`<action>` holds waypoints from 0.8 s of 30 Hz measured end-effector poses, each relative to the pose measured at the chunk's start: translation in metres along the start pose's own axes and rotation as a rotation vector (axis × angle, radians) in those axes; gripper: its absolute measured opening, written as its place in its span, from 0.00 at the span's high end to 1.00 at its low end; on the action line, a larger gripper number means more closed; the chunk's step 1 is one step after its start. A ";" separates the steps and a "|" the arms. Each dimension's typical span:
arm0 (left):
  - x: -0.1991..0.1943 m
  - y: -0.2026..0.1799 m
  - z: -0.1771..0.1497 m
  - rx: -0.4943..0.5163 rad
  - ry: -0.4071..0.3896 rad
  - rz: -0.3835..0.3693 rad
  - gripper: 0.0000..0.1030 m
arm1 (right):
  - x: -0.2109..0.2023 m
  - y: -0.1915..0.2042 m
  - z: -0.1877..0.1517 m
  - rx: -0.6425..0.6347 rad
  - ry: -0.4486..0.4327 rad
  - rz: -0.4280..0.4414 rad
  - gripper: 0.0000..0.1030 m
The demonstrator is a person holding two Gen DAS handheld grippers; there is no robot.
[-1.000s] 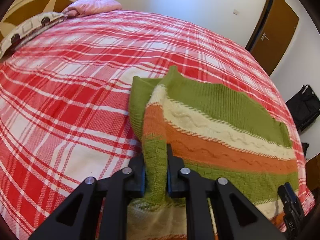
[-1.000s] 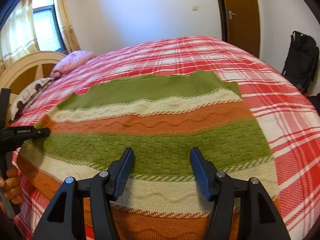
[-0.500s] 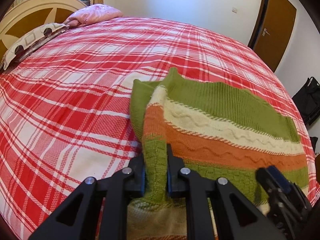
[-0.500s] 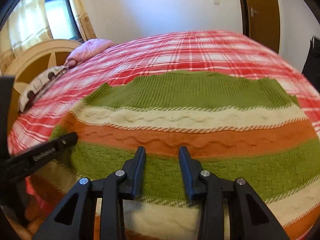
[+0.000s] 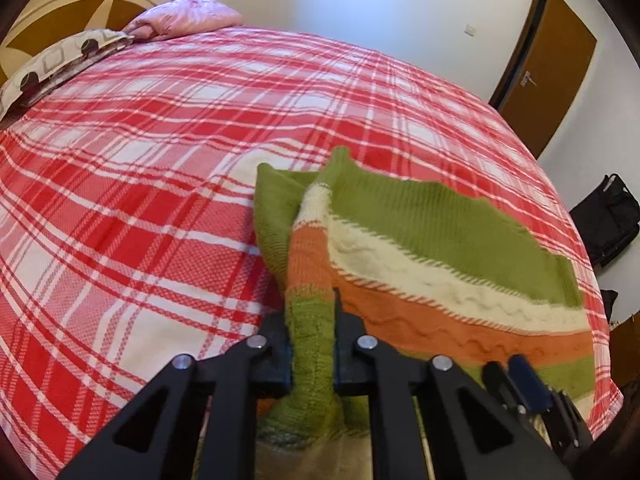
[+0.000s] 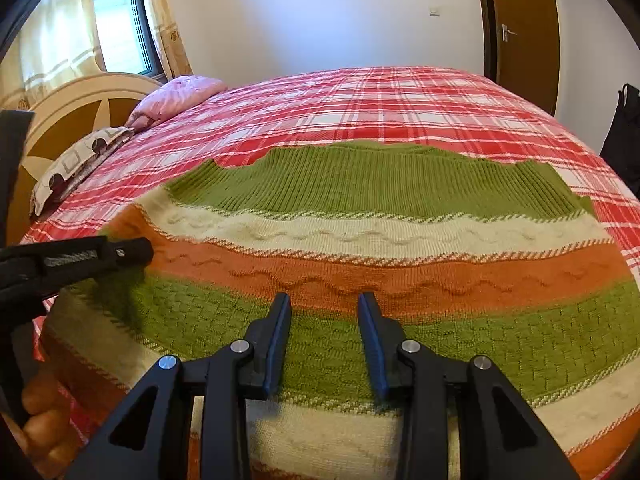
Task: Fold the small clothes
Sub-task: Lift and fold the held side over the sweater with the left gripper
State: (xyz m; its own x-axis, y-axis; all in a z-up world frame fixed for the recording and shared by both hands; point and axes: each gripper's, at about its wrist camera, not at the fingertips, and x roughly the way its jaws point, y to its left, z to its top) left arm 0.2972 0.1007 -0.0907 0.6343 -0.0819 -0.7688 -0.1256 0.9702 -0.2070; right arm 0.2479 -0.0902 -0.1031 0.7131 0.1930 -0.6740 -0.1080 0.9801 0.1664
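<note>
At the head of the bed, on the far left, a cream and brown wooden headboard (image 6: 76,108) stands, with a grey patterned pillow (image 5: 56,68) and a pink quilted cushion (image 5: 188,18) lying before it. A bedspread of red and white checked cloth (image 5: 132,208) covers the whole bed. On it, toward the near side, lies the knitted garment with green, cream and orange stripes (image 6: 380,216), spread mostly flat. Its left edge is lifted into a narrow fold, and the left gripper (image 5: 311,344), black, has its fingers clenched on the green part of this fold. A hand (image 6: 38,412) holds this tool at the lower left of the right wrist view. Further right, the right gripper (image 6: 325,320), black with blue pads, stands over the green stripe in the middle of the garment. Its fingers have just been closing and are now parted, with the flat knit seen between them; the pads do not press on it. On the right, a brown door (image 5: 548,64) is in the white wall, and a black bag (image 5: 608,220) sits below it.
</note>
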 end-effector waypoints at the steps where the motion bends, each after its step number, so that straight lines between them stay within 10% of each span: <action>1: -0.007 -0.002 0.000 -0.005 -0.011 -0.012 0.88 | 0.000 -0.001 0.000 0.006 0.002 0.009 0.64; 7: -0.050 -0.039 0.011 0.033 -0.069 -0.077 0.88 | -0.021 -0.044 0.007 0.171 -0.002 0.159 0.63; 14: -0.082 -0.115 0.007 0.167 -0.116 -0.111 0.89 | -0.062 -0.127 0.001 0.284 -0.045 0.131 0.63; 24: -0.055 -0.249 -0.067 0.431 -0.111 -0.092 0.89 | -0.090 -0.204 -0.035 0.416 -0.059 0.146 0.62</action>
State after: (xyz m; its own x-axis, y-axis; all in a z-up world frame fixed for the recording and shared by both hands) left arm 0.2419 -0.1521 -0.0373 0.7089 -0.1705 -0.6844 0.2494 0.9683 0.0171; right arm 0.1820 -0.3061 -0.1017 0.7509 0.3134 -0.5813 0.0687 0.8384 0.5407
